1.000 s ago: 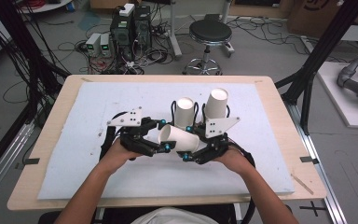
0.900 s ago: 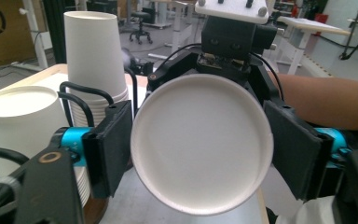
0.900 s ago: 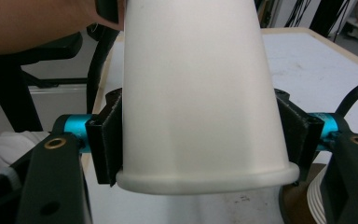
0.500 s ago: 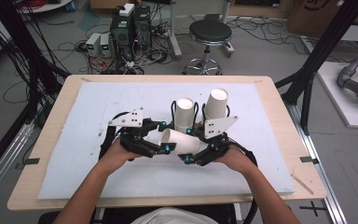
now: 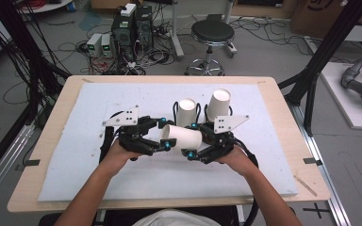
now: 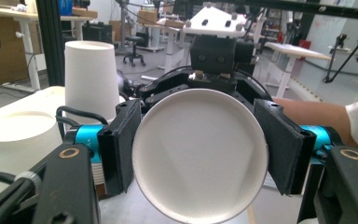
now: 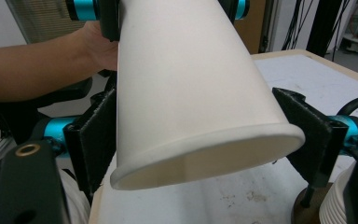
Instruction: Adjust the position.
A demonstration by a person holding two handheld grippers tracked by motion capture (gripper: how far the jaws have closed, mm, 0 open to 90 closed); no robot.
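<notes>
— White foam sheeting covers the wooden table (image 5: 283,101), and nearest the person the two forearms come in from the bottom edge. What is held between them?

— A single paper cup (image 5: 183,137), lying on its side above the sheet. The left gripper (image 5: 162,136) has its jaws closed on the cup's narrow base end; in the left gripper view the round white bottom (image 6: 199,154) faces the camera with a black pad pressed to each side. The right gripper (image 5: 192,141) sits at the wider, open end.

— Is the right one gripping too?

— I judge not quite. In the right gripper view the rim (image 7: 205,154) lies between the pads; the left pad looks to touch the wall, while the right pad stands just clear of the rim. So it is set narrow around the cup, not visibly clamped.

— And farther back?

— Two more cups stand upside down on the sheet just beyond the grippers: the near one (image 5: 186,111) and another (image 5: 218,104) to its right.

— Which step is this?

— It looks like a handover from left to right, mid-transfer. The next move calls for the right jaws to close gently, since thin paper crushes easily, before the left lets go.
</notes>
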